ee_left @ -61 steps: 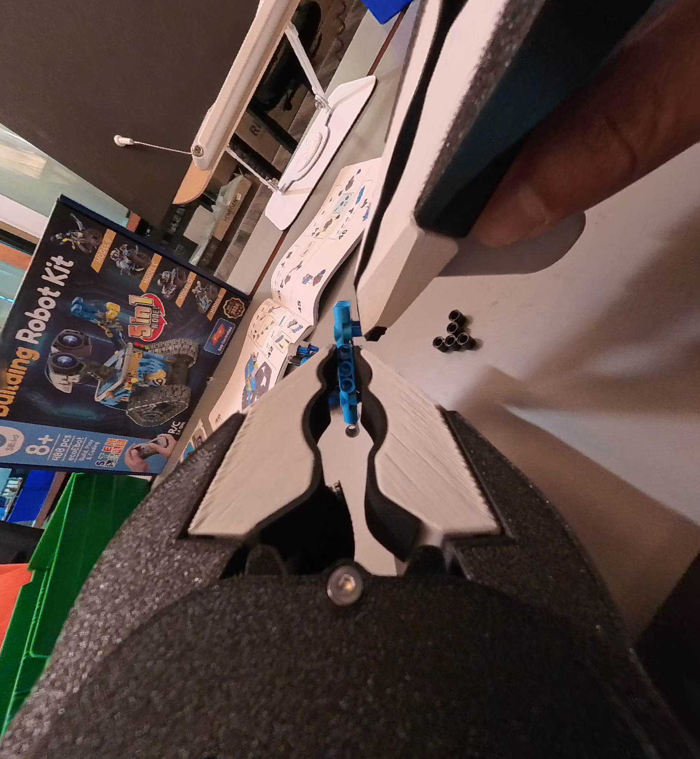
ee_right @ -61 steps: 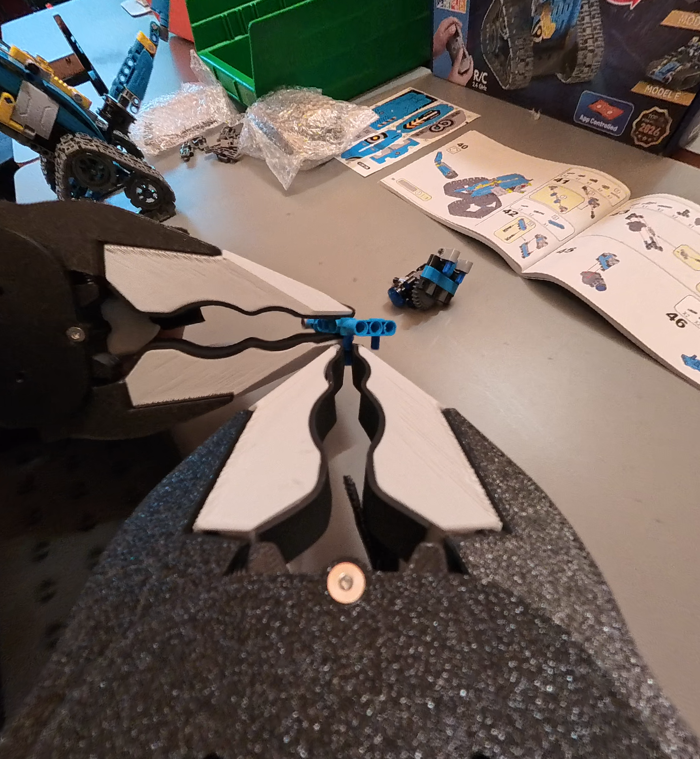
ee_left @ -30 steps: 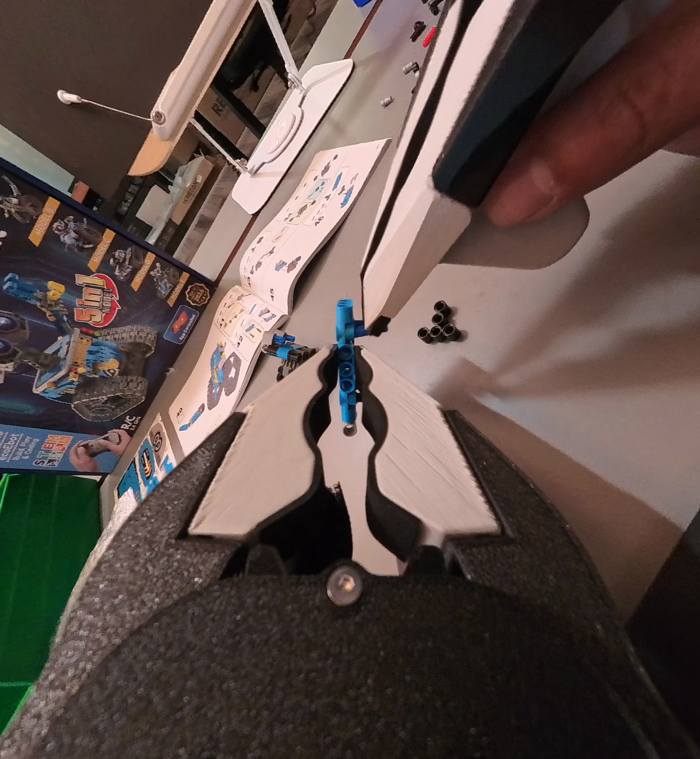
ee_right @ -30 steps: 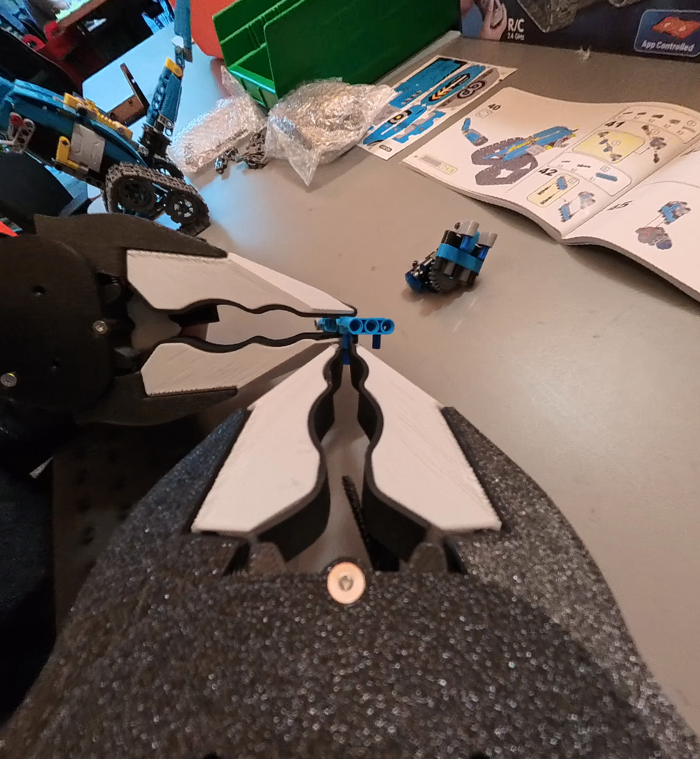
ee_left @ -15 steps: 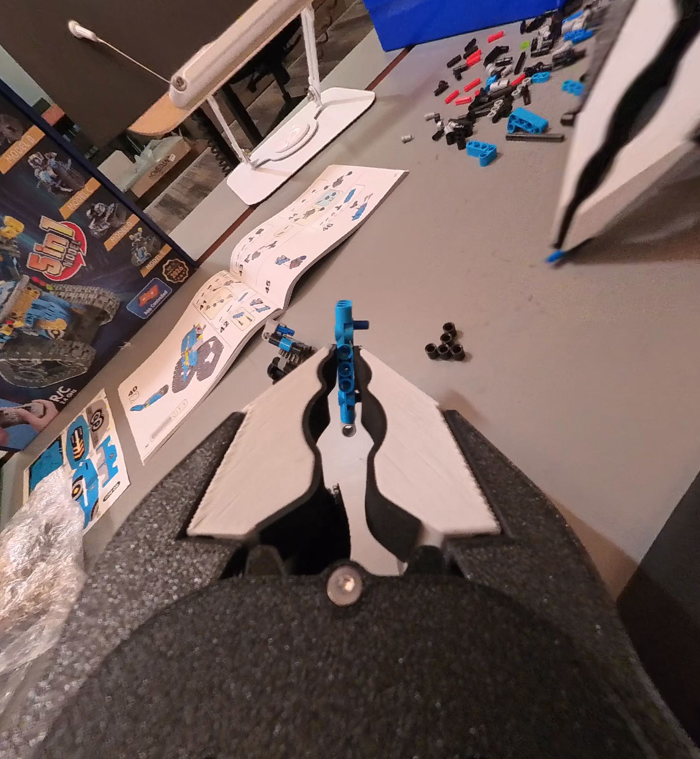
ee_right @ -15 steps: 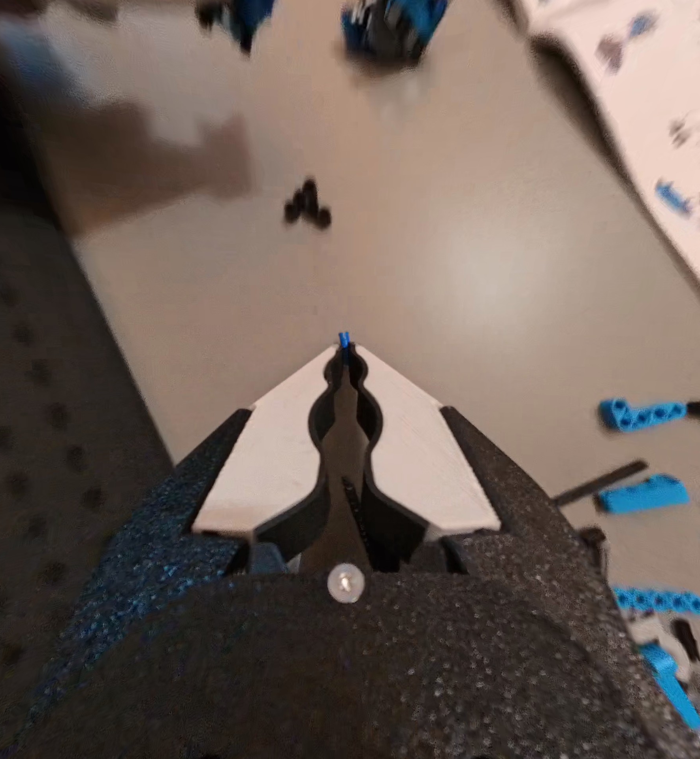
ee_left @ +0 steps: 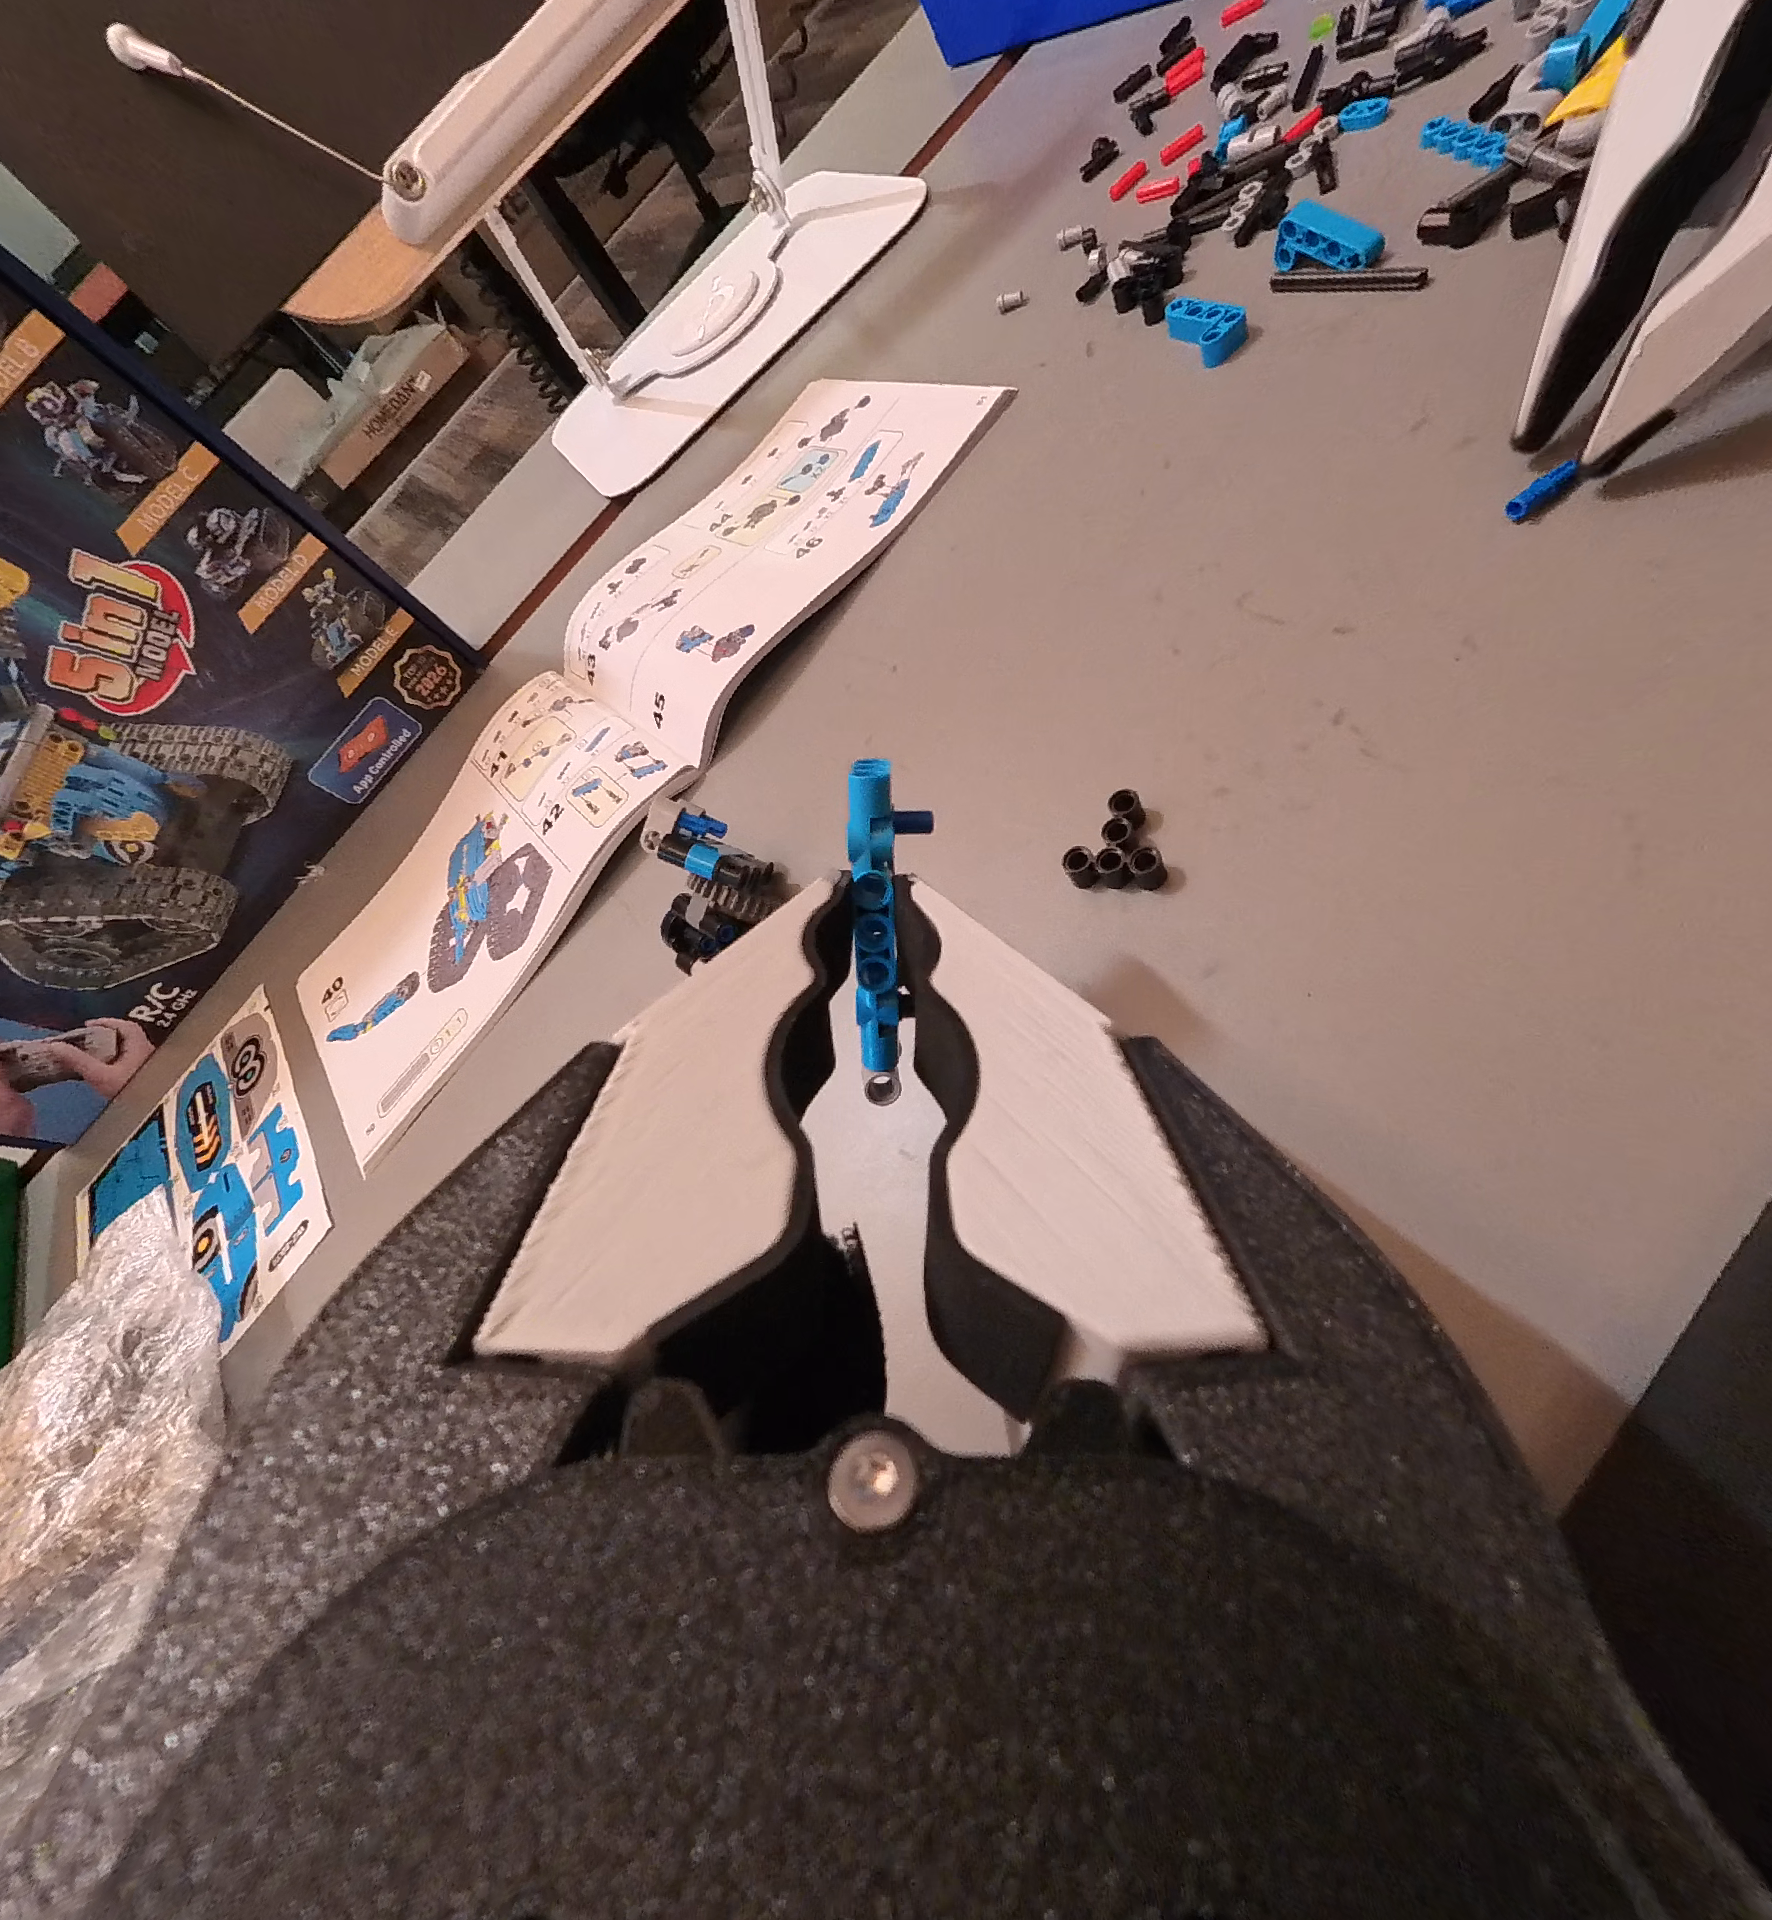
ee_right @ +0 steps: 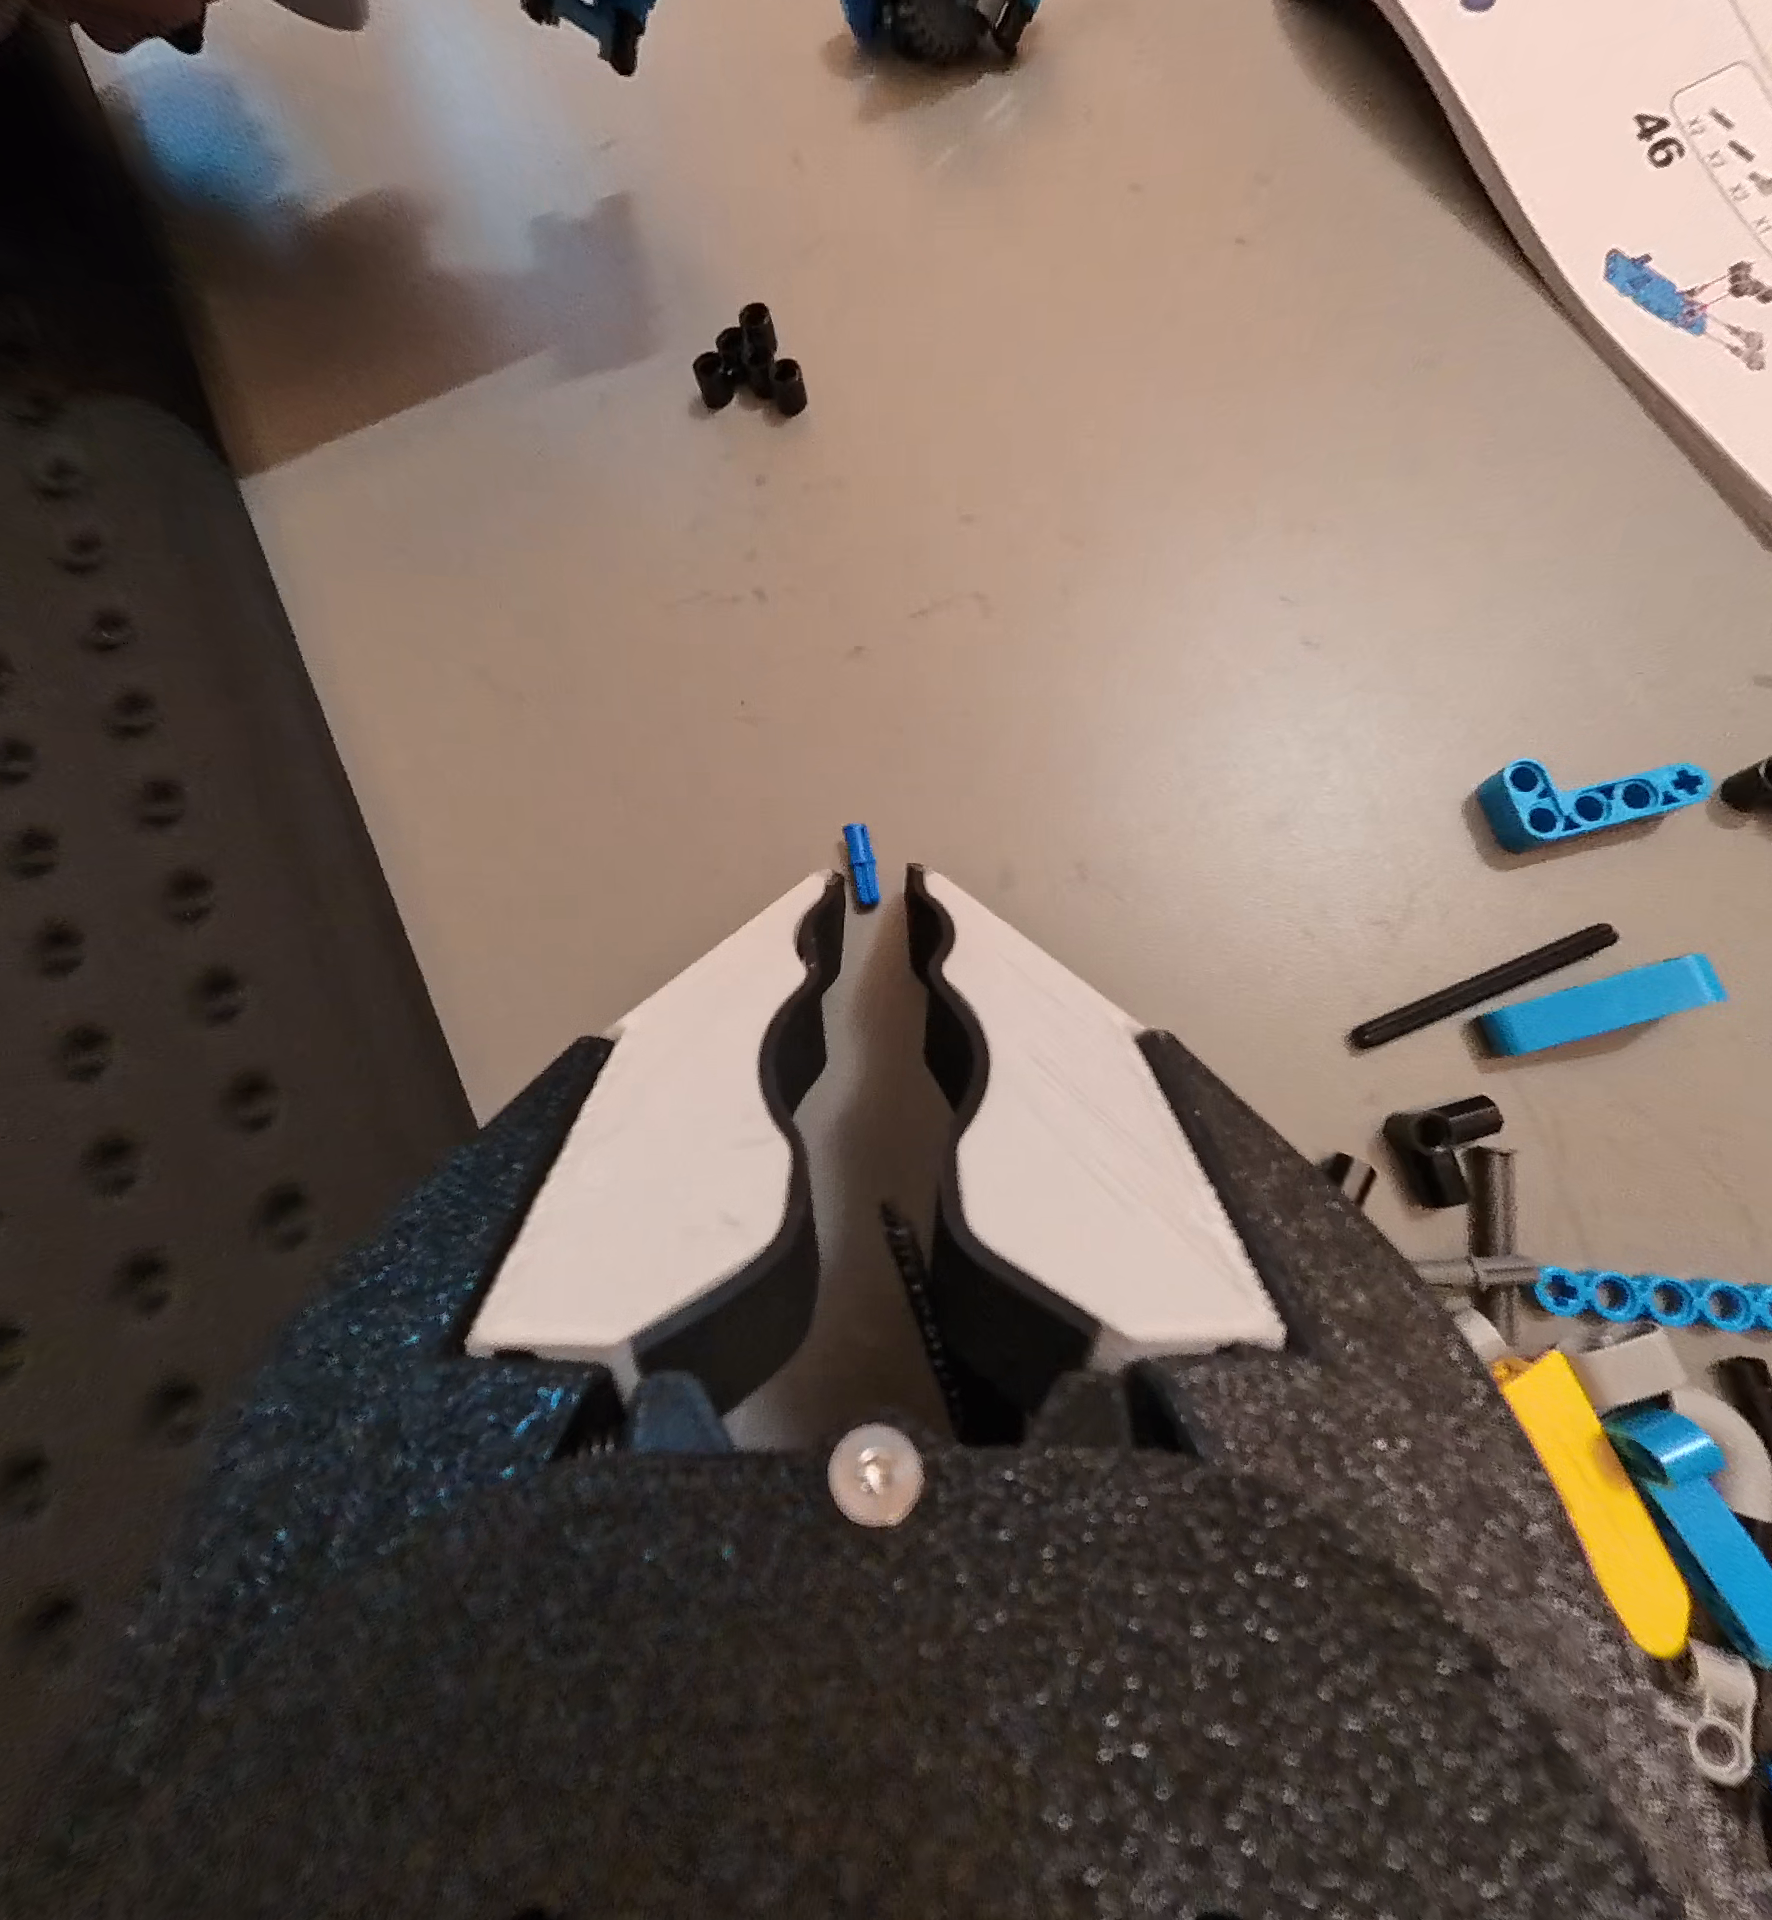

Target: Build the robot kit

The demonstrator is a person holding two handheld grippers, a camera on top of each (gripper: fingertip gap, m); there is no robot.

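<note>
My left gripper (ee_left: 874, 885) is shut on a blue holed beam (ee_left: 869, 831). The beam sticks out past the tips above the grey table (ee_left: 1381, 831), with a short blue pin in its side. My right gripper (ee_right: 871, 881) hangs low over the table with its jaws a little apart and nothing in them. A small blue pin (ee_right: 861, 868) lies on the table at its tips, close to the left finger. In the left wrist view the right gripper (ee_left: 1578, 447) shows at the upper right, with the same pin (ee_left: 1542, 488) just below its tips.
A cluster of black bushes (ee_left: 1119, 852) (ee_right: 752, 364) and a small blue-black assembly (ee_left: 705, 862) lie nearby. An open booklet (ee_left: 716, 582) (ee_right: 1692, 260), a kit box (ee_left: 82, 675), a white lamp base (ee_left: 736, 312), loose parts (ee_left: 1277, 156) (ee_right: 1588, 805) and a black perforated mat (ee_right: 82, 935) surround them. My right fingertips sit around 20 cm from my left ones.
My right gripper left the beam held by the left gripper, swung over beside the loose parts and opened. The blue pin now lies on the table. The left gripper still holds the beam.
</note>
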